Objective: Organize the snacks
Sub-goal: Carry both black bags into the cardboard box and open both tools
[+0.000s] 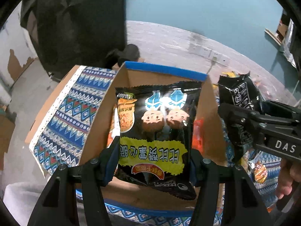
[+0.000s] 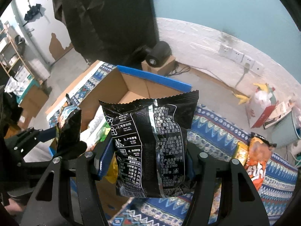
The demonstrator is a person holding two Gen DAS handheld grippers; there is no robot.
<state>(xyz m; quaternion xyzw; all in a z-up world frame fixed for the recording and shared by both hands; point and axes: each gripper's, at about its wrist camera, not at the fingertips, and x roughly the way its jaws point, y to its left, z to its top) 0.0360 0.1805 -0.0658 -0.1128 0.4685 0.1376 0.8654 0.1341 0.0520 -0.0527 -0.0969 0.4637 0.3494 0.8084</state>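
1. Pinching a black noodle-snack packet [image 1: 154,130] by its side edges, the left gripper [image 1: 152,162] holds the packet above the open cardboard box [image 1: 210,113]. The printed front faces the left wrist camera upside down, with two cartoon faces and a yellow label.
2. The box has a blue rim and plain brown inner walls. Orange and white wrappers [image 1: 198,133] show inside it, behind and beside the held packet.
3. The right gripper [image 2: 148,162] likewise clamps a second black packet [image 2: 150,146] between its blue-lined pads. This packet's back, with white ingredient text and a nutrition table, faces the right wrist camera.
4. From the right wrist view, the second packet hangs in front of the box's near corner, over the edge where the box meets the patterned blue cloth [image 2: 212,131].
5. Each gripper appears in the other's view: the right one enters from the right edge of the left wrist view with its packet crumpled between the jaws, and part of a hand [image 1: 287,177] shows below it.
6. An orange snack bag [image 2: 257,162] lies on the cloth to the right, well apart from the box.
7. Behind the box stand a dark coat [image 2: 105,18], a small black heater-like device on a carton [image 2: 160,52], and a row of white wall sockets [image 2: 239,56].
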